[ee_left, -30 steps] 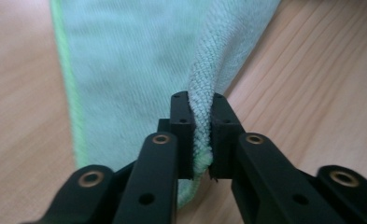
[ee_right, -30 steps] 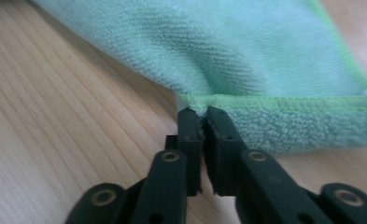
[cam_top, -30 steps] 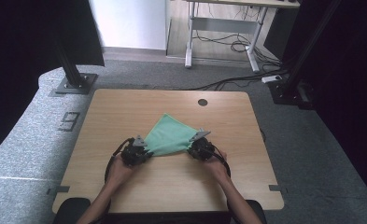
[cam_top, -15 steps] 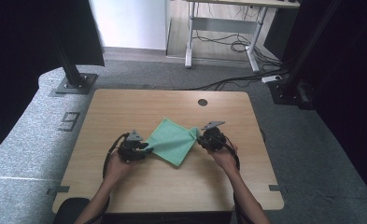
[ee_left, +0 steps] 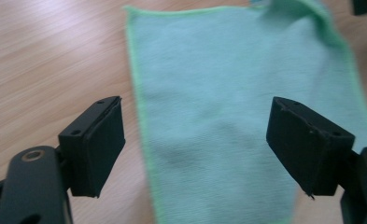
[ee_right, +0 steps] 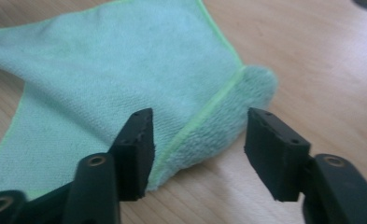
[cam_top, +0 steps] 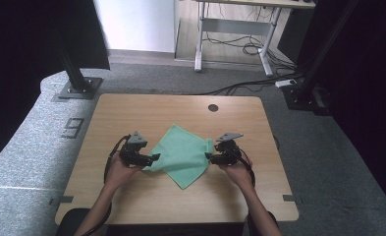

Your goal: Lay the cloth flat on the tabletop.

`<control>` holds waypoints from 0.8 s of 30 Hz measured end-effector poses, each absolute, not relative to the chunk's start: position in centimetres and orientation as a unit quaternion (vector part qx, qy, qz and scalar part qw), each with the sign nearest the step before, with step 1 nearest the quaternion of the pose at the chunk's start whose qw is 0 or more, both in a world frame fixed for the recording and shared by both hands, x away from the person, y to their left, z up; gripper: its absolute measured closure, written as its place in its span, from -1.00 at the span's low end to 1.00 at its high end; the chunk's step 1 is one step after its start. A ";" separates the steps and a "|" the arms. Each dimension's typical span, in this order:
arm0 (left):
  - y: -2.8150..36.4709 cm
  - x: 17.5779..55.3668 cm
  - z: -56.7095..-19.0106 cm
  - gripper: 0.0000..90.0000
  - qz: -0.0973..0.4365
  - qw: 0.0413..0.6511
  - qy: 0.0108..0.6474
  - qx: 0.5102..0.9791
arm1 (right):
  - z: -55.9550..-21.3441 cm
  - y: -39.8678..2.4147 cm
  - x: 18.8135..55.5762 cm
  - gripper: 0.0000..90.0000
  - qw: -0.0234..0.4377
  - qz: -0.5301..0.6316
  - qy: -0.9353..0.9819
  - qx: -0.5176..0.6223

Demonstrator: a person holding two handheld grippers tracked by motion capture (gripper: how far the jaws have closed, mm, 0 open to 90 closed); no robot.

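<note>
Cloth [cam_top: 183,155] flat on tabletop [cam_top: 131,113], between both grippers. Left gripper [cam_top: 151,158] at its left corner, right gripper [cam_top: 209,156] at folded right corner; both jaws just opened, spread, pinching nothing.

blurred: cloth [ee_left: 228,116] far corner | cut off: cloth near end, bottom edge

Left gripper [cam_top: 153,158] and right gripper [cam_top: 208,156]: black bodies, each topped by grey three-cornered plate. Black cable looped from each gripper back along forearm. Jaws seen as matte black blocks with flat pads [ee_left: 105,144]; small screw holes along edges, brass-coloured pivot rings at base. Forearms bare, no sleeves seen.
</note>
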State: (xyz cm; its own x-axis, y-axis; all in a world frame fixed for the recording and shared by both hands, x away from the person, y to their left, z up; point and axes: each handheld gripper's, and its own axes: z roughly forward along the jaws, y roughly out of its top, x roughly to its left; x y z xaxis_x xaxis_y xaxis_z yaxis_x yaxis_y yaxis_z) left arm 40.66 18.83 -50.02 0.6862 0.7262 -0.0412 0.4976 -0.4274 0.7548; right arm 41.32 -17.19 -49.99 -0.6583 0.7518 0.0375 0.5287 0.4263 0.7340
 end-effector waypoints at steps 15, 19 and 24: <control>18.6 41.8 -54.0 -0.60 0.170 0.308 0.390 0.851 | -53.0 -18.9 42.3 -0.24 0.205 0.303 0.817 0.446; 18.7 41.7 -54.1 -0.59 0.168 0.311 0.393 0.849 | -52.7 -20.8 42.3 -0.23 0.221 0.295 0.806 0.463; 18.6 41.6 -53.9 -0.60 0.180 0.312 0.393 0.846 | -52.1 -21.3 41.5 -0.24 0.216 0.315 0.799 0.464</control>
State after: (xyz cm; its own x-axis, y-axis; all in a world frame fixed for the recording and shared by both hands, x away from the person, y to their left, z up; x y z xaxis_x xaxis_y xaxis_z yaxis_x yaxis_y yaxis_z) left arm 41.58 18.62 -53.90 0.6255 0.7780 0.0595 0.5536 -0.4962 0.6689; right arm 41.48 -21.30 -52.06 -0.4766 0.8775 -0.0541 0.6048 0.3719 0.7042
